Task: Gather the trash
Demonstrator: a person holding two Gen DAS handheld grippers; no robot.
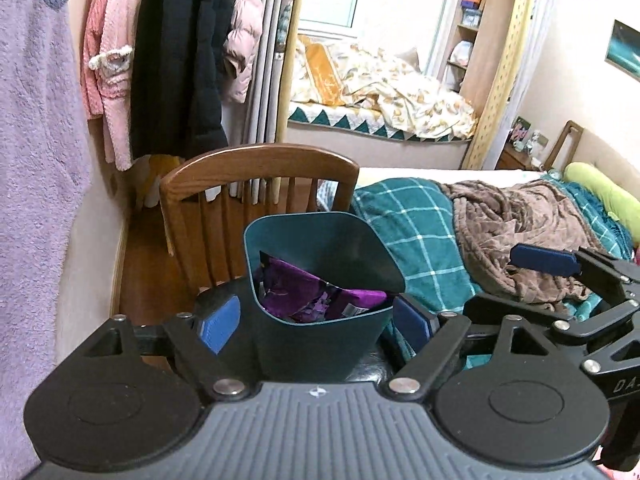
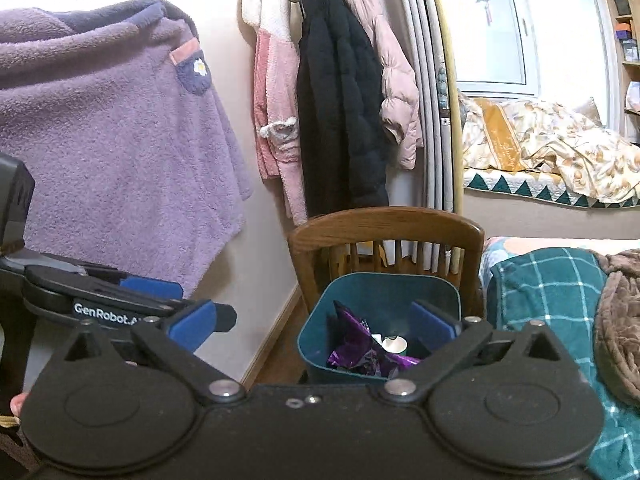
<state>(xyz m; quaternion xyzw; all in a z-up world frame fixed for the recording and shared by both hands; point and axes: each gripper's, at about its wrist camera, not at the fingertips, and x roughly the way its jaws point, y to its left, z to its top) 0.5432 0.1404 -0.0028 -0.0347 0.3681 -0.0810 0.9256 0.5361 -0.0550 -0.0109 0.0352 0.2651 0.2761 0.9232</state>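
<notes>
Left wrist view puts the teal bin (image 1: 320, 280) at lower centre of the frame, on a dark seat in front of the wooden chair (image 1: 260, 172) back, with the bed's checked blanket (image 1: 408, 232) to its right. My left gripper (image 1: 316, 322) stands wide, its blue pads either side of the bin's wall without pinching it as far as I can tell, and it holds nothing. My right gripper (image 2: 312, 326) is also spread wide and empty — in its own view one pad sits at lower left and the other hangs over the bin's mouth.

I judge the collecting well along: a crumpled purple wrapper (image 1: 316, 292) already lies inside the bin, shiny and creased, and beside it in the right wrist view a small white cup-like piece (image 2: 394, 345). No loose trash shows elsewhere in either frame — whether more remains out of sight, I cannot tell.
</notes>
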